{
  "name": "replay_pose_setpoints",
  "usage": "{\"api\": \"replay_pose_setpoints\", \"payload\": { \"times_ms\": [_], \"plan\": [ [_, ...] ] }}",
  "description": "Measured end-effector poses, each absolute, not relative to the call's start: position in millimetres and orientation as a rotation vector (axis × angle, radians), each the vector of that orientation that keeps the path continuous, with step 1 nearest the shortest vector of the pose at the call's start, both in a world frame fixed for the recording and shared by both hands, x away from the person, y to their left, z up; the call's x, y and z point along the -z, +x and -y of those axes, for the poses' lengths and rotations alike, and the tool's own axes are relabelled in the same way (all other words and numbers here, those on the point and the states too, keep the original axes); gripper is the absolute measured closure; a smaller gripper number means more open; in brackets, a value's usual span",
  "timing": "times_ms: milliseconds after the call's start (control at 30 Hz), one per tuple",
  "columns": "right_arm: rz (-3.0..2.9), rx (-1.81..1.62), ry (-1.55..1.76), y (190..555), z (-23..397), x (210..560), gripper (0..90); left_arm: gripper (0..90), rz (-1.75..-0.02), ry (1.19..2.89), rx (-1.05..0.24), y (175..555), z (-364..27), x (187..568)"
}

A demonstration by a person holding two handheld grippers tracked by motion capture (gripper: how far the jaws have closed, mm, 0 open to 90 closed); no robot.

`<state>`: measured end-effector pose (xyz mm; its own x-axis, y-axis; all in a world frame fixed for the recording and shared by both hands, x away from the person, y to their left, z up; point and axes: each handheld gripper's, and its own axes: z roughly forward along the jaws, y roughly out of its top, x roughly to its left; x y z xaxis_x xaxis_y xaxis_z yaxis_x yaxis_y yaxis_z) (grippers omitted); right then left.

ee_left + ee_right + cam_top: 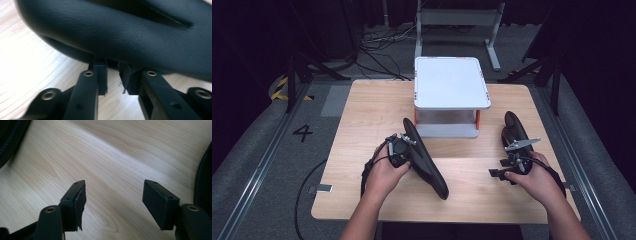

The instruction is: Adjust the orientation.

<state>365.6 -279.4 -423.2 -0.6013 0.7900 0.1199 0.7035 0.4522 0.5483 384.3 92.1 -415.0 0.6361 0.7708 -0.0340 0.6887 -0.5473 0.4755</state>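
Observation:
Two black leather shoes lie on the wooden table (362,115). The left shoe (427,160) runs slantwise near the middle, and the right shoe (513,132) lies at the right. My left gripper (411,152) stands at the left shoe's side. In the left gripper view its jaws (113,75) stand a little apart with bare wood in the gap, and their tips sit under the shoe's edge (120,32). My right gripper (501,162) is open over bare wood (115,192), with the right shoe (203,182) beside it.
A white two-level stand (452,82) with orange posts sits at the table's far middle, just behind the left shoe's far end. A dark ribbed edge (10,137) shows at the top left of the right gripper view. Cables and frame legs lie on the floor beyond.

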Motion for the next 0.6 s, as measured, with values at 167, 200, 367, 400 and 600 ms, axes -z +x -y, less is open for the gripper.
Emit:
{"api": "replay_pose_setpoints", "payload": {
  "times_ms": [167,200,367,400,600],
  "plan": [
    [-2.547,-0.849,1.313,365.1,279.1,424.3,36.6,73.3,-1.159,2.404,-0.289,387.0,-81.0,415.4],
    [-2.548,-0.849,1.314,365.1,278.9,424.3,36.5,72.6,-1.159,2.401,-0.297,387.0,-80.3,414.8],
    [-2.556,-0.843,1.318,365.7,277.7,426.9,36.4,64.2,-1.121,2.348,-0.363,387.9,-74.2,412.9],
    [-2.559,-0.838,1.317,366.0,277.4,427.6,36.3,61.8,-1.107,2.340,-0.370,388.2,-72.0,412.8],
    [-2.560,-0.839,1.317,365.5,276.7,428.7,36.1,51.7,-1.053,2.335,-0.397,388.5,-60.4,412.4]
  ]
}}
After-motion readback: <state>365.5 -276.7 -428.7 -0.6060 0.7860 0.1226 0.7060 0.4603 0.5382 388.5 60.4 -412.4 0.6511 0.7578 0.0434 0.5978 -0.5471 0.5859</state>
